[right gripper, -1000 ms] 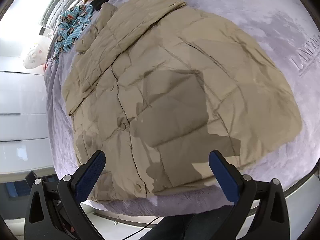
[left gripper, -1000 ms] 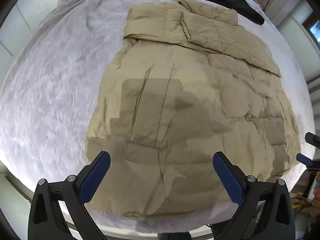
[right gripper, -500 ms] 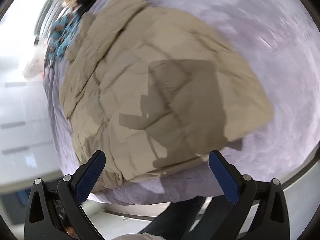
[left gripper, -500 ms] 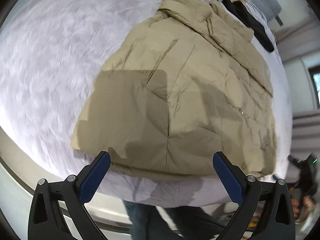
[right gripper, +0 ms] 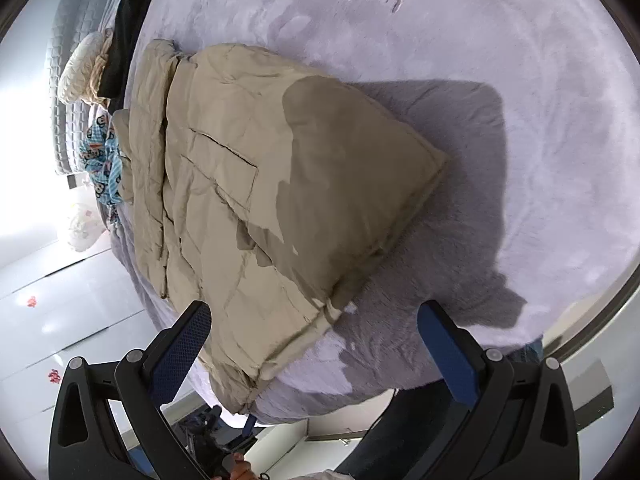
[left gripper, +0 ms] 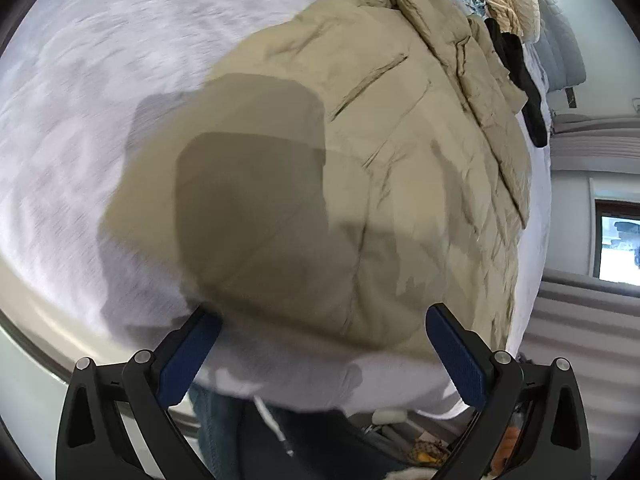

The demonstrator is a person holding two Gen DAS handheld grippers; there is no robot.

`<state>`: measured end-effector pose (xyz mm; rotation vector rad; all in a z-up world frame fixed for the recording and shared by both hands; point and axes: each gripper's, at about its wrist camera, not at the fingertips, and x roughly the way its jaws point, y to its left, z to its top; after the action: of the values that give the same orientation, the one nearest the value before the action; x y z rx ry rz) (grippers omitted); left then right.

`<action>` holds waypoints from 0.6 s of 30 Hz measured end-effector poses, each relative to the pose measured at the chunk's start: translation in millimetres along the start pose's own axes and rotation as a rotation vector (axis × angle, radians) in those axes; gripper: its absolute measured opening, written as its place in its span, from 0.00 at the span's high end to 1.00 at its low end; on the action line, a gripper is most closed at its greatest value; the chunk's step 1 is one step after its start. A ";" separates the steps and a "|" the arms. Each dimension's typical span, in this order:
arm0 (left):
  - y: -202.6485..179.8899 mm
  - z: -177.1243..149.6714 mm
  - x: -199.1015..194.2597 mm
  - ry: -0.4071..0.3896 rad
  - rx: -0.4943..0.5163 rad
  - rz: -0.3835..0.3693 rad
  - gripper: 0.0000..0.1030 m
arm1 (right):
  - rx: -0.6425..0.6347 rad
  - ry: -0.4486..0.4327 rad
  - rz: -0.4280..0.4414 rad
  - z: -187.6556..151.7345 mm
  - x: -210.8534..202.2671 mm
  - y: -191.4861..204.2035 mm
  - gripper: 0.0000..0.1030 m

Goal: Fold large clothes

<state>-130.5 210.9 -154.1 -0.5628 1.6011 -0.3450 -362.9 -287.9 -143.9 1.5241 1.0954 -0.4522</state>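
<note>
- Tan puffer jacket (left gripper: pixel 360 184) lies flat on the lavender blanket (left gripper: pixel 80 112) covering the bed, hem end toward the person, so the bottom edge is the easy thing to reach.
- Left gripper (left gripper: pixel 322 354): fingers spread wide, nothing between them, poised just over the near hem corner. Looks like a pinch is being lined up.
- Right gripper (right gripper: pixel 314 350): also released, empty, near the opposite hem corner (right gripper: pixel 332 308).
- One gripper per corner makes sense: a bulky coat needs both ends lifted together to fold evenly.
- Black garment (right gripper: pixel 128 28) and patterned blue cloth (right gripper: pixel 102 160) sit up at the far end, out of the fold path.
- Fold not yet started, by my read.
</note>
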 end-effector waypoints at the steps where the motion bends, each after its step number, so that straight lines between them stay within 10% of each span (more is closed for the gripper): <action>1: -4.2 4.8 4.5 -0.004 -0.003 -0.017 0.00 | 0.001 -0.004 0.000 0.7 1.8 0.6 0.00; 6: -23.9 20.2 25.7 0.010 0.015 -0.016 0.03 | 0.040 -0.018 0.065 7.9 12.8 1.5 0.00; 10: -30.8 28.8 33.7 0.053 0.037 -0.002 0.78 | 0.084 -0.024 0.113 12.8 19.6 1.7 0.01; 12: -30.5 32.4 25.3 0.033 0.035 -0.023 0.86 | 0.098 -0.026 0.135 12.4 22.8 3.0 0.07; 17: -39.8 36.8 -4.5 -0.025 0.106 -0.046 0.86 | 0.109 -0.015 0.130 11.5 30.0 5.5 0.88; 18: -42.4 38.2 -9.2 -0.032 0.122 -0.049 0.86 | 0.109 -0.023 0.126 10.8 29.4 6.7 0.88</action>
<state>-86.0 184.8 -128.1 -0.5124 1.5267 -0.4648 -339.9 -285.9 -166.1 1.6685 0.9637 -0.4475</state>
